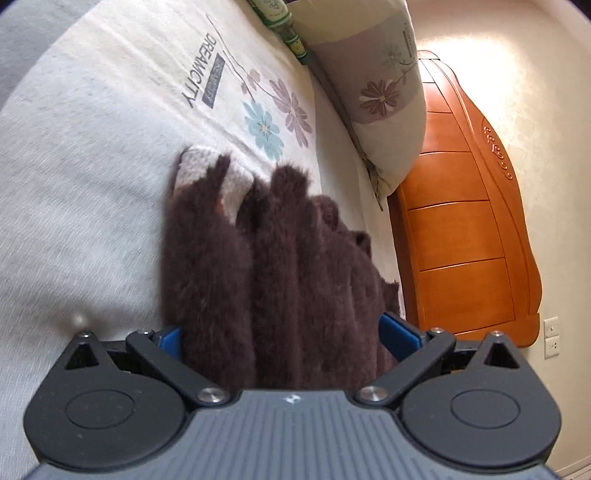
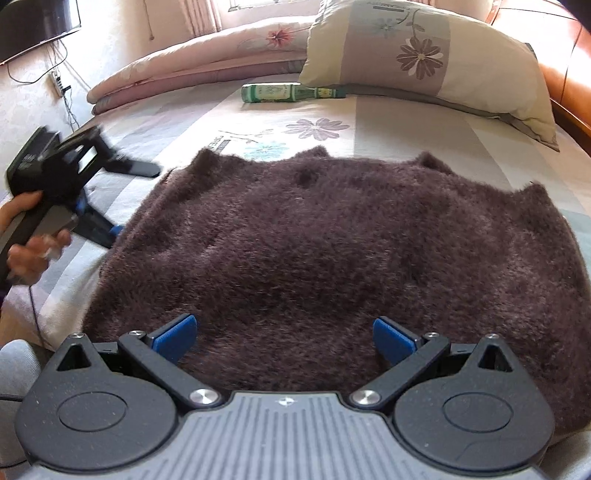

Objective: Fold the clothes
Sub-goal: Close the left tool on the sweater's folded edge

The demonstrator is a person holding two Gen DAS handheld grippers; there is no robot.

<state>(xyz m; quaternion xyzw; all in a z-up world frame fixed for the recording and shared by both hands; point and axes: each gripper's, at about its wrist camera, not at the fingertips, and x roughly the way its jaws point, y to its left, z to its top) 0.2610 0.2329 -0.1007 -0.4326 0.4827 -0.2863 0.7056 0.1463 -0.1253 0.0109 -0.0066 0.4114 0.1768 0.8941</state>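
Left wrist view: the left hand-held gripper [image 1: 280, 332] has its jaws spread wide around the dark fuzzy garment [image 1: 273, 266] on the bed [image 1: 92, 166]; actual contact is unclear. The bottle [image 1: 284, 26] at 12 o'clock is cut off.

Right wrist view: the right hand-held gripper [image 2: 284, 338] is wide open over the garment's near edge, gripping nothing. At 9 o'clock the left hand-held gripper is motion-blurred.

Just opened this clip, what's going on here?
A person holds a hand-held gripper in each hand over a fuzzy dark brown garment spread on a bed. The left hand-held gripper is open at the garment's left edge. The right hand-held gripper is open over the near edge. Neither grips it yet. A green bottle lies by the pillow.
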